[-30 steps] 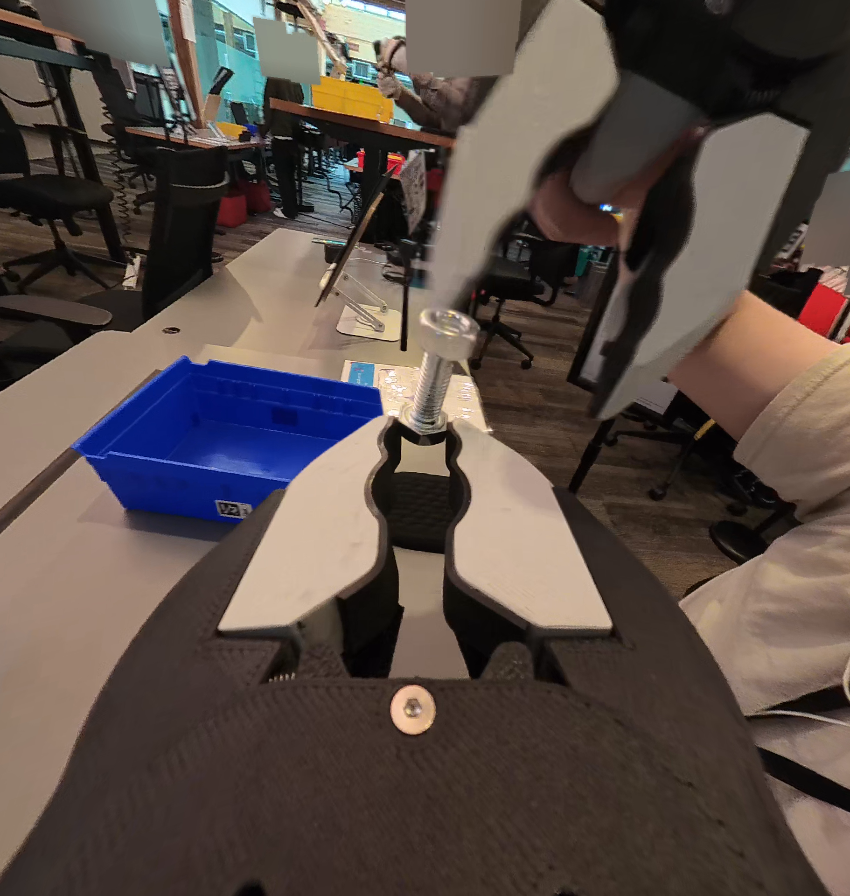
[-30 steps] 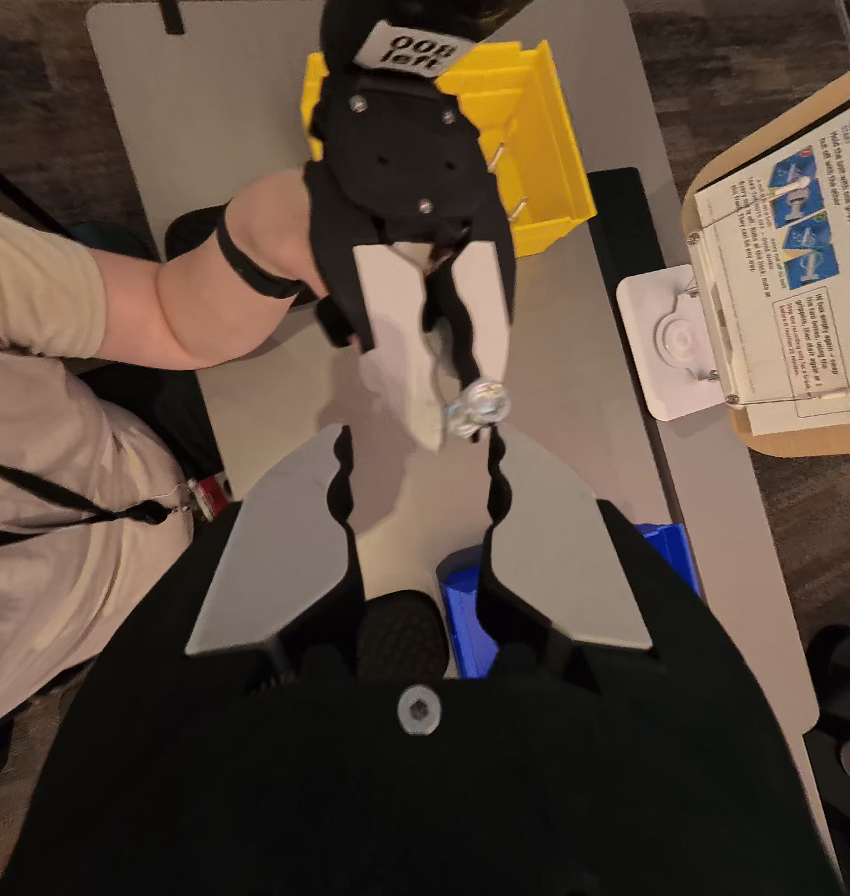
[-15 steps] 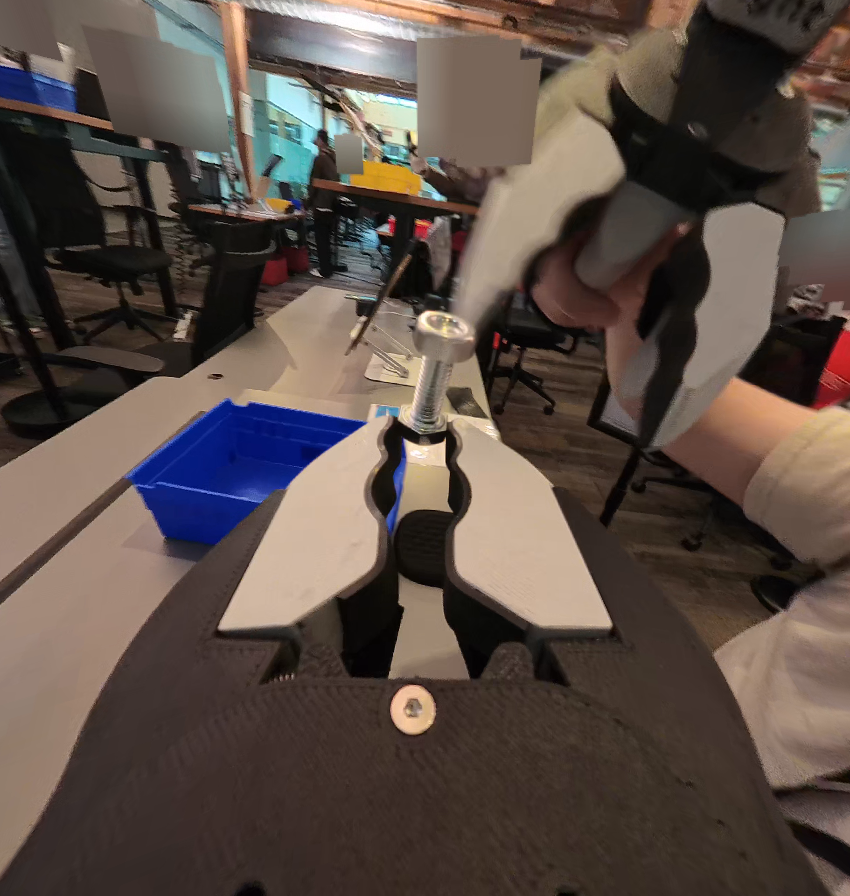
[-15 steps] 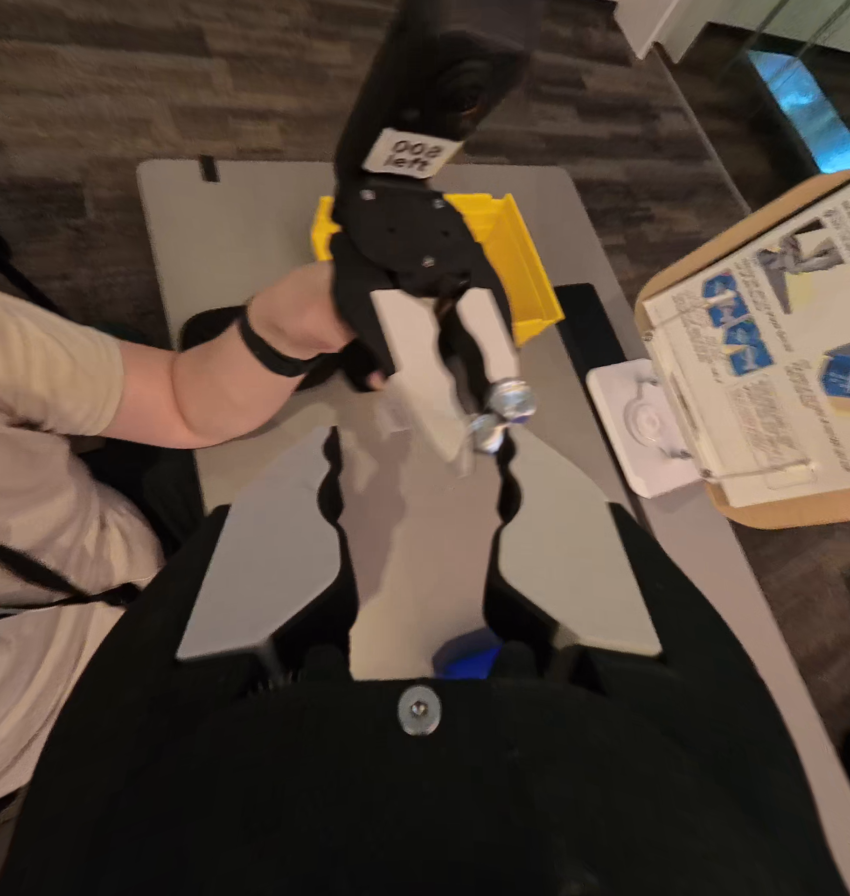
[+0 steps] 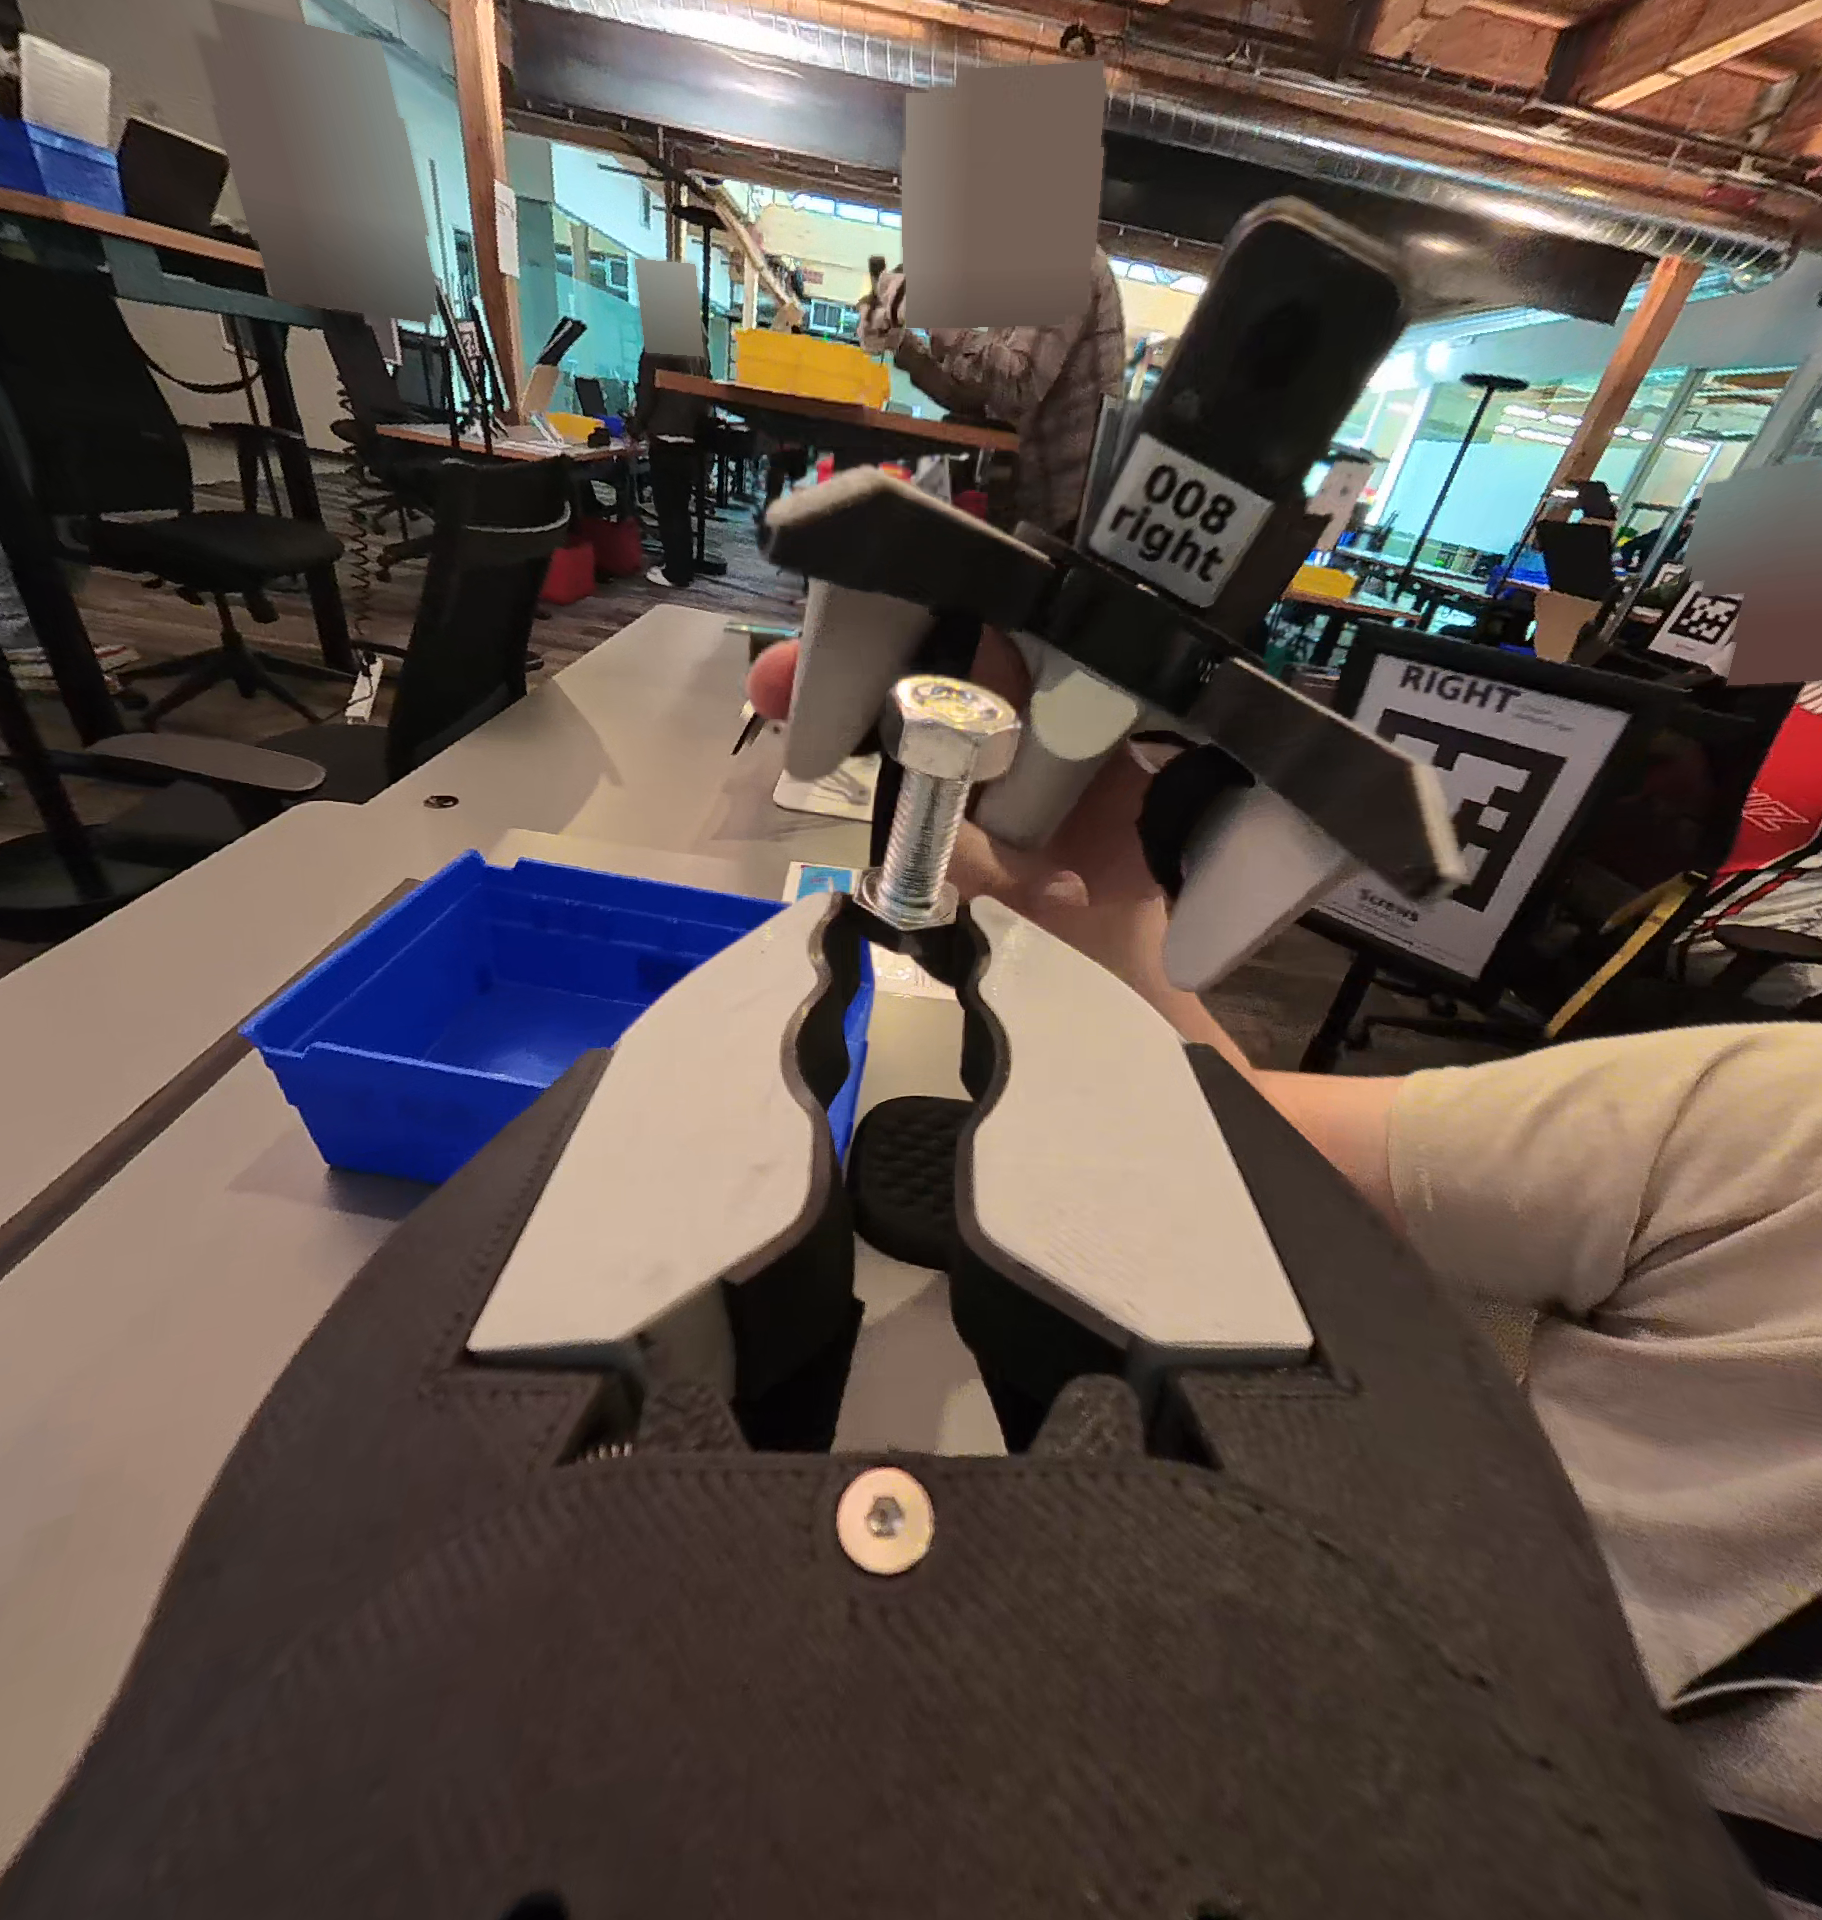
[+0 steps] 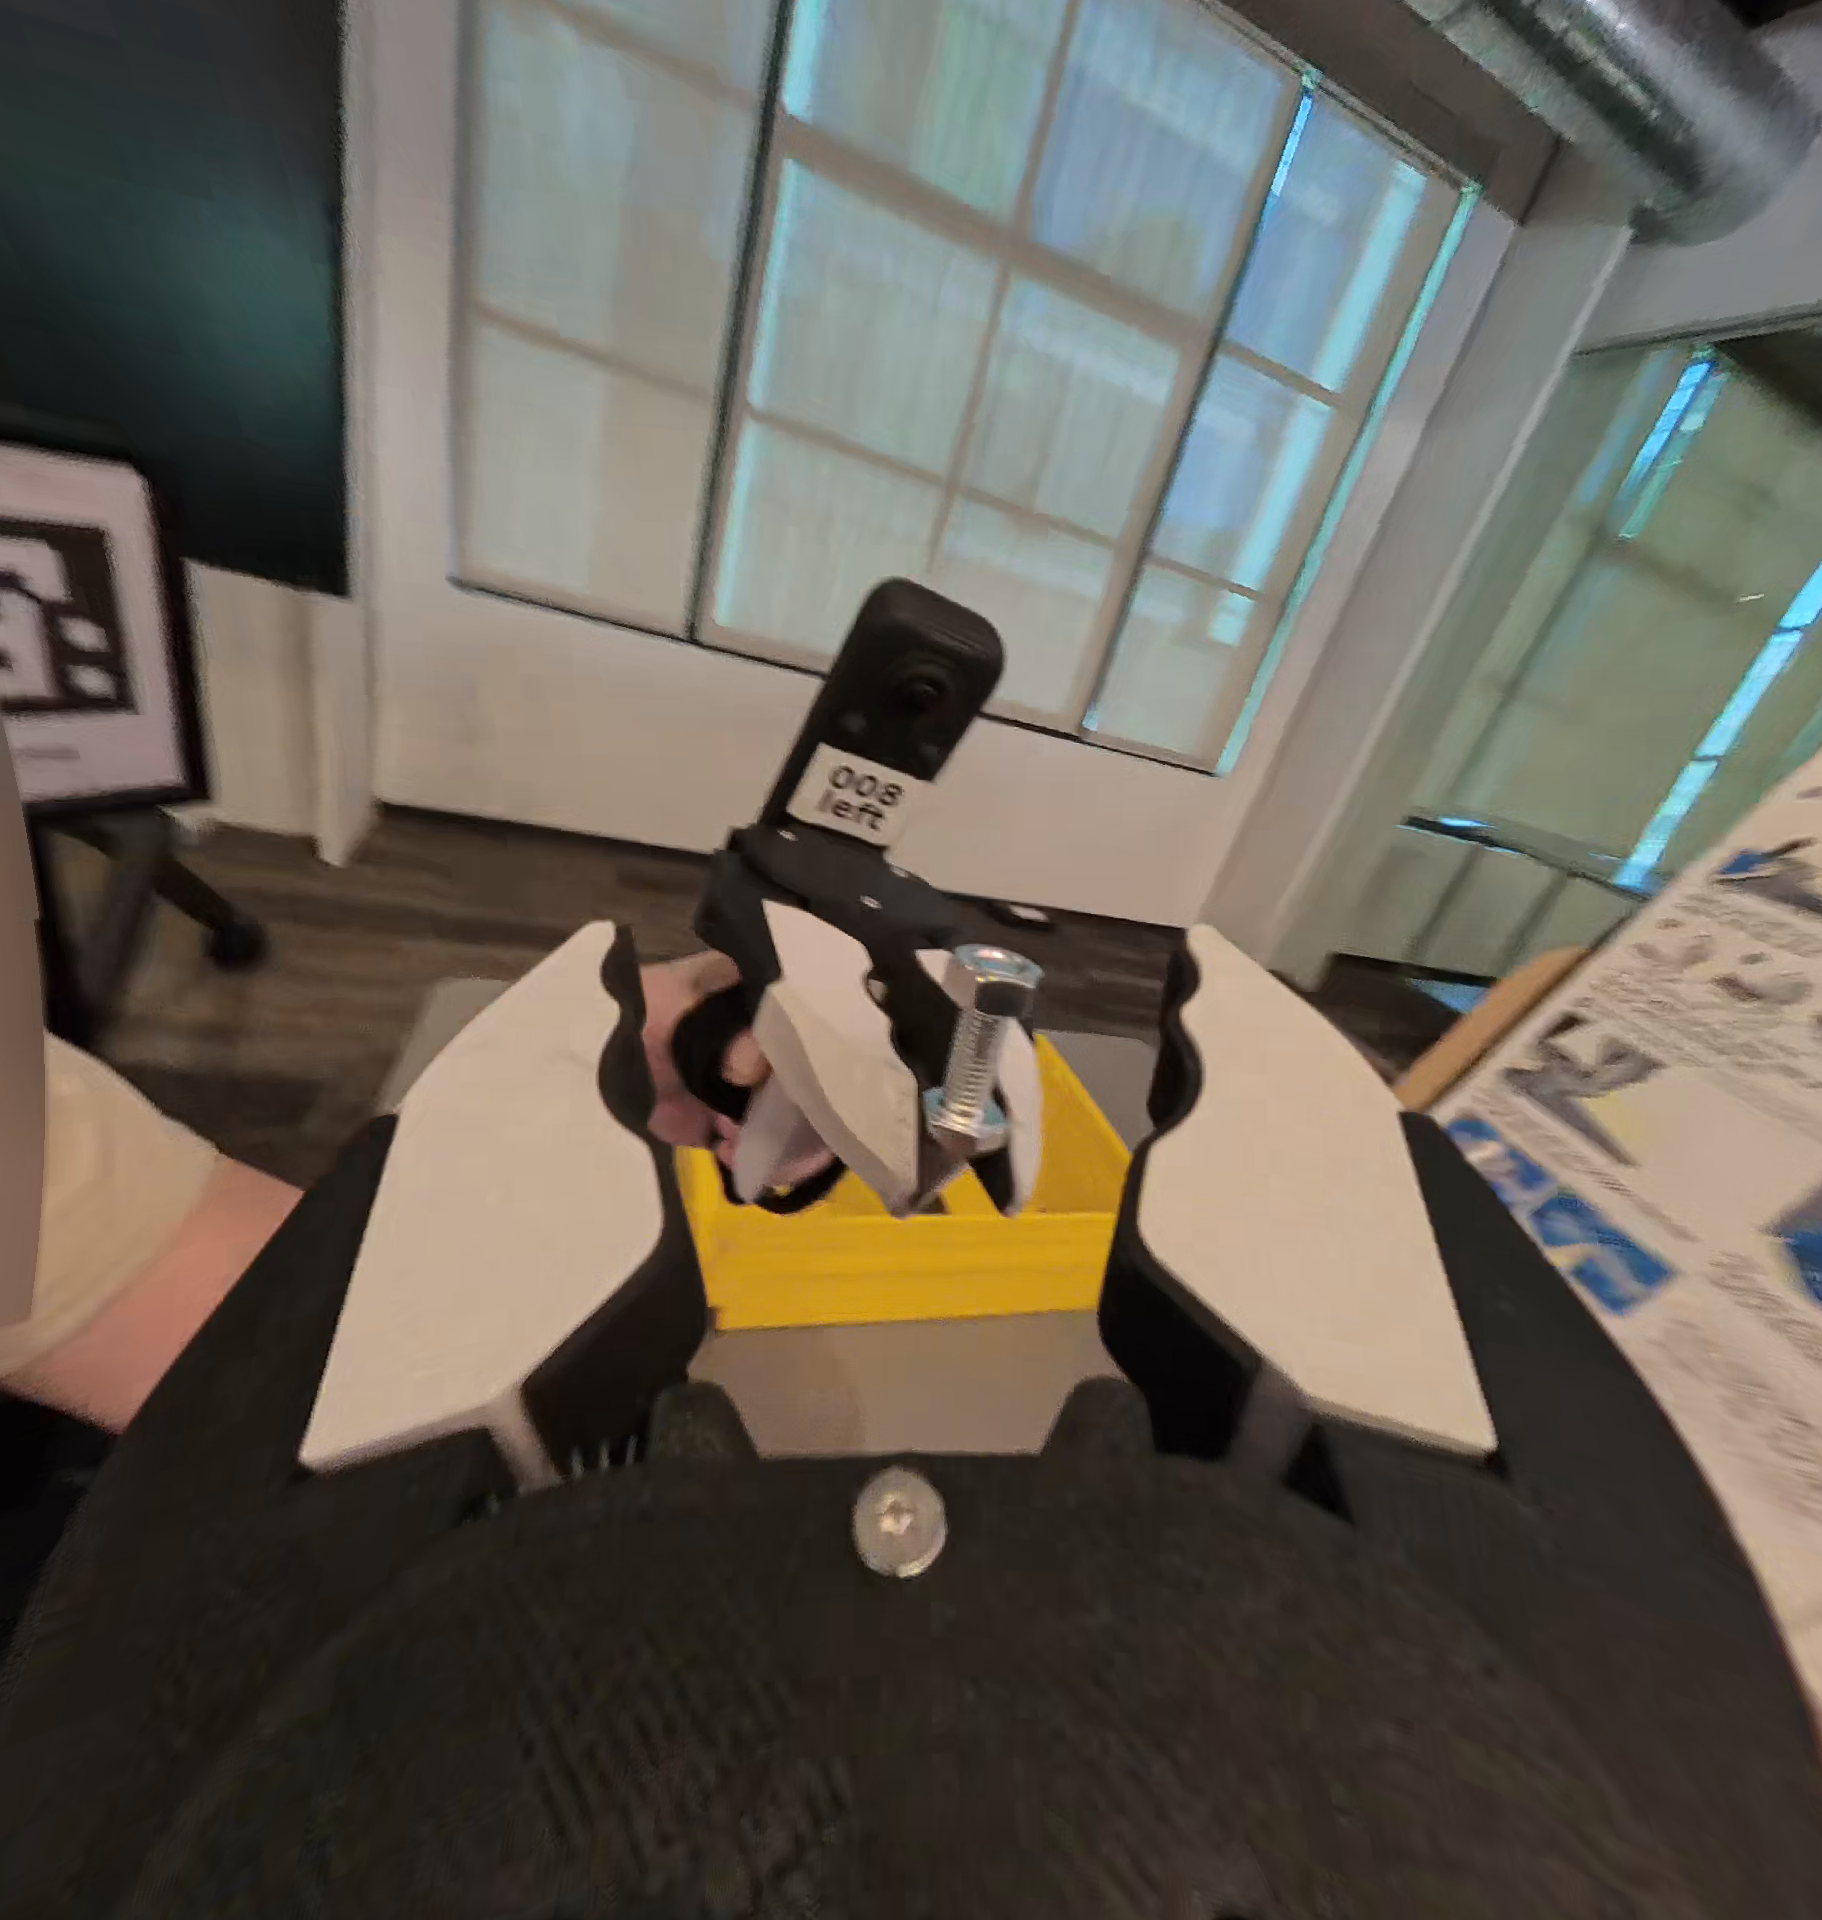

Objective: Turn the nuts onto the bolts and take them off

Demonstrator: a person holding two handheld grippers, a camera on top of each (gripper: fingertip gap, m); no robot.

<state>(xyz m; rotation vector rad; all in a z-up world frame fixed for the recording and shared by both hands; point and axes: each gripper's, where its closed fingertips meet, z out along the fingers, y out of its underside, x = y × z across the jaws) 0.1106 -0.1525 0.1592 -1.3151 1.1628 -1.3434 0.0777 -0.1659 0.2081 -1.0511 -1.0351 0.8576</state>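
Steel nut (image 5: 902, 916) sits pinched at my left gripper (image 5: 902, 935) tips, frame centre, the bolt (image 5: 933, 810) standing upright from it, head up. My right gripper (image 6: 902, 1039) gapes wide and empty, level with the shank, head just beyond.

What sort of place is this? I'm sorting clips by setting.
Likely a shared workshop or lab office: long desks, office chairs, parts bins and exposed ceiling ducts, with other people working behind.
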